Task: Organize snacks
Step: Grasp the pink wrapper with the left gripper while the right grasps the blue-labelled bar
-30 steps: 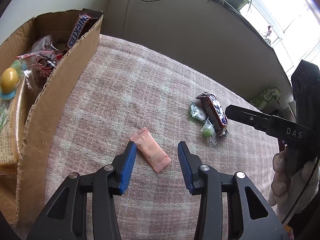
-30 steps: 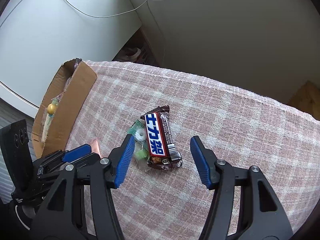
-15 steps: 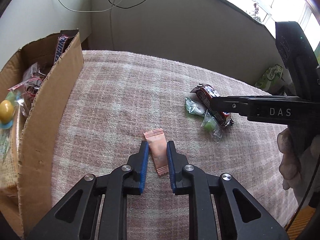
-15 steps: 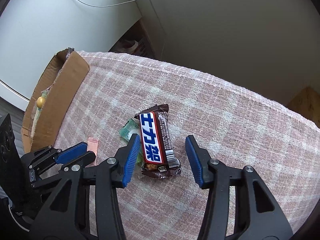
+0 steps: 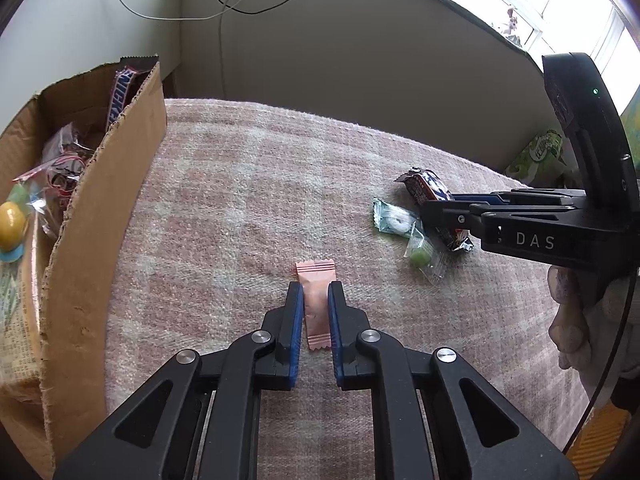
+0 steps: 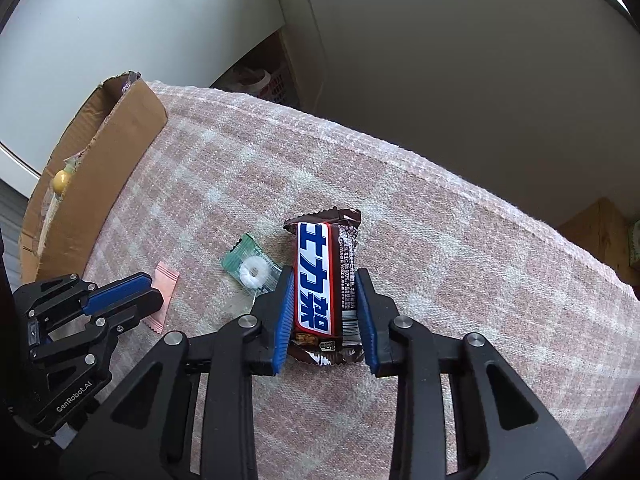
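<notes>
A pink sachet [image 5: 316, 276] lies on the plaid cloth, and my left gripper [image 5: 315, 286] is closing its jaws on it, with both blue pads against its sides. The right wrist view shows that gripper [image 6: 154, 294] low at the left with the sachet [image 6: 166, 280]. My right gripper [image 6: 324, 274] is closing around a brown chocolate bar [image 6: 316, 264] with a blue and white label, and its pads touch the wrapper's edges. A ring mint in a green wrapper [image 6: 250, 266] and a green sweet in clear wrap [image 5: 420, 256] lie just left of the bar.
An open cardboard box [image 5: 100, 200] stands at the left edge of the cloth-covered table [image 5: 260, 184] and holds a Snickers bar [image 5: 122, 92], a yellow sweet [image 5: 10, 222] and other wrapped snacks. A gloved hand [image 5: 576, 320] holds the right gripper. A wall runs behind the table's far edge.
Both grippers have narrowed from wide open: the left one around the pink sachet, the right one around the chocolate bar. The right gripper also came slightly closer over the bar.
</notes>
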`<state>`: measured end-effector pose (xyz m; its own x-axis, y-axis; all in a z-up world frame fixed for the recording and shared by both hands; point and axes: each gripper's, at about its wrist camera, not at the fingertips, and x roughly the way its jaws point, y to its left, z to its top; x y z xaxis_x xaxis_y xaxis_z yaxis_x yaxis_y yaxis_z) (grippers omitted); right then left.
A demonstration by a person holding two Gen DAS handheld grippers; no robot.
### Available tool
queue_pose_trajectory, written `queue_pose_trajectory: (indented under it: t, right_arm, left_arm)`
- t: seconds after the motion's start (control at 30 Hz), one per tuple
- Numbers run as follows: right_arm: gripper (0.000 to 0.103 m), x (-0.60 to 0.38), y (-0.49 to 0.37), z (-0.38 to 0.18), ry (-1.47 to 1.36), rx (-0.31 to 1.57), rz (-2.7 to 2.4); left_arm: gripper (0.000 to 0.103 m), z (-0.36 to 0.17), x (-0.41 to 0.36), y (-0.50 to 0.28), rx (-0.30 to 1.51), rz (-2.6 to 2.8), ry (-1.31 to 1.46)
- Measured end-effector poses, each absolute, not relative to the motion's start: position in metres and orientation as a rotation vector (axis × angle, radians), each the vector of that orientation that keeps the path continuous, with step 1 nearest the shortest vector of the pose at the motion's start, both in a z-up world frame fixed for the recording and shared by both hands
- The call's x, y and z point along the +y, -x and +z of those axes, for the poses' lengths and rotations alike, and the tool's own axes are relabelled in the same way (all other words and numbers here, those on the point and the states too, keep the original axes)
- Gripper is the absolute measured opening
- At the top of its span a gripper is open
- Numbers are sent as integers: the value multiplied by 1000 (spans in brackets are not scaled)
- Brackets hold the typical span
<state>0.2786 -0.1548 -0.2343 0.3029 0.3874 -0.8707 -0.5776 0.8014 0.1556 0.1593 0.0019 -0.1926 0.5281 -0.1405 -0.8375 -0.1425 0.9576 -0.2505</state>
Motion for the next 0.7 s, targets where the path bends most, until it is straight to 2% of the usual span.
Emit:
queue_pose_trajectory:
  t: [0.07, 0.1, 0.3, 0.4, 0.7]
  right_arm:
    - [30, -155, -279, -234, 201, 1091, 645]
    - [30, -154, -278, -234, 207, 1091, 644]
    - [30, -151, -275, -235, 224, 1081, 636]
    - [30, -151, -274, -235, 226, 1071, 632]
    - [30, -173, -270, -227, 177, 1047, 612]
  left_arm:
    - [23, -192, 3, -159, 1026, 6, 321]
    - [24, -191, 1, -158, 1025, 5, 309]
    - [23, -191, -24, -157, 1028, 4, 135]
    - [18, -193, -35, -157, 1012, -2, 38]
    - [17, -183, -13, -145, 978, -20, 174]
